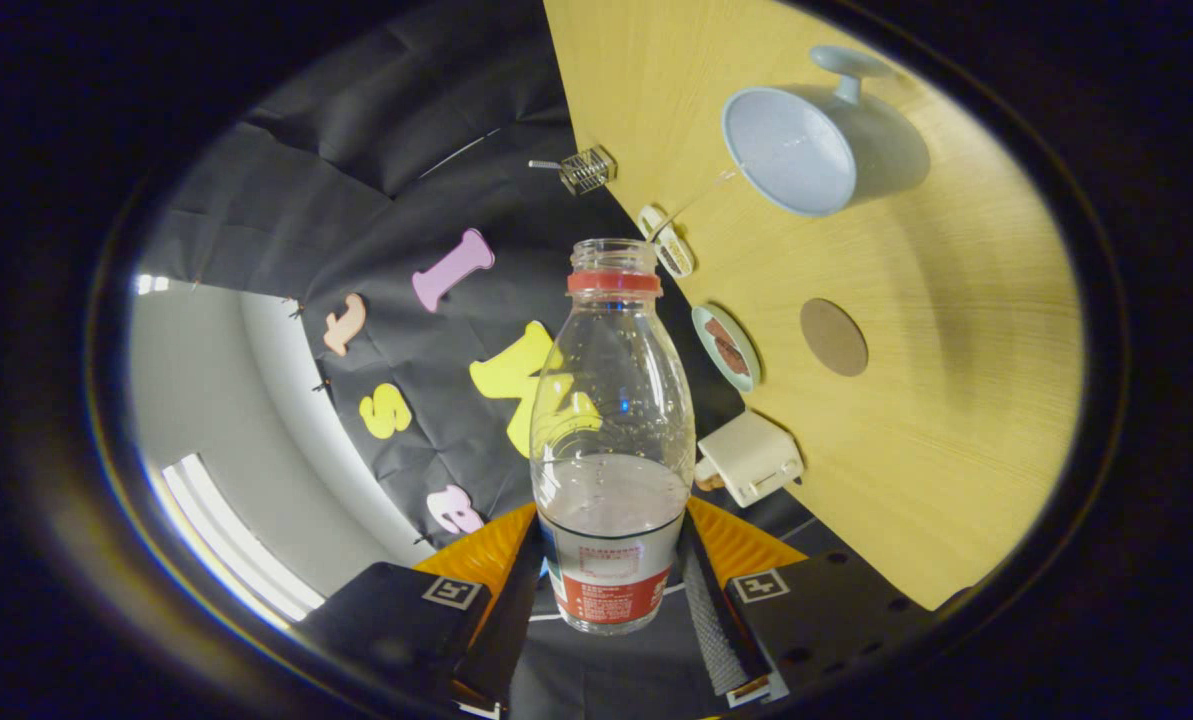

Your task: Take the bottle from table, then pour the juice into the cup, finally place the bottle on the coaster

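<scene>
Gripper (611, 600): my two fingers are closed onto the bottle's lower body from either side, both pressing on the labelled part; I have it firmly between them.
Pose: I hold my tool rolled hard to one side, so the worktop stands up like a wall beside the bottle rather than lying under it; my hand itself I cannot see.
Bottle (612, 440): clear, uncapped, a red ring at its neck, mouth pointing away from me along the fingers; some clear liquid sits in the lower part, level just above the label.
Cup (791, 150): pale blue, handle on its far side, open mouth facing my camera, standing well in from the worktop's edge and well apart from the bottle's mouth.
Coaster (834, 337): round, brown, flat on the worktop, between the cup and my fingers, bare.
Worktop (956, 420): light wood; its edge runs just beside the bottle.
Edge items: a small round dish (726, 347) and a white boxy object (751, 457) sit along that edge, close to the bottle.
</scene>
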`<control>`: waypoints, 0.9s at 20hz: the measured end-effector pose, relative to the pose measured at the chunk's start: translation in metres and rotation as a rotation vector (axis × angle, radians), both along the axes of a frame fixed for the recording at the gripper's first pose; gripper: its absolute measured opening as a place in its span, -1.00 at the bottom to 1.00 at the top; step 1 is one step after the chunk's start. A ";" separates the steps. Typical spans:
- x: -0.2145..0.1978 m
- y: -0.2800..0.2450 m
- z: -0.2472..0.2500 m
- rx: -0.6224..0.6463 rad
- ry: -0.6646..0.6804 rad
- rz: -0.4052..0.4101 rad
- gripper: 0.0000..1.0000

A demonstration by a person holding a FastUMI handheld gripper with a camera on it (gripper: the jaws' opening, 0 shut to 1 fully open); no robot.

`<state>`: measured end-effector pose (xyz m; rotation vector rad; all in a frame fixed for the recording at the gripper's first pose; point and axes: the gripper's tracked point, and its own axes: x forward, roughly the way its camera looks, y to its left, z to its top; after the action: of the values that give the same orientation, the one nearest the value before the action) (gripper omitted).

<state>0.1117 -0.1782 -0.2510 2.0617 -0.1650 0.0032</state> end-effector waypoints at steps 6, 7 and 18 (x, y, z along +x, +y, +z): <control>-0.002 -0.004 0.002 0.047 -0.015 -0.005 0.51; -0.004 -0.006 0.001 0.055 -0.018 -0.008 0.51; -0.002 0.000 -0.012 0.008 0.011 0.007 0.51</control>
<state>0.1094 -0.1782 -0.2625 2.0700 -0.1512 -0.0044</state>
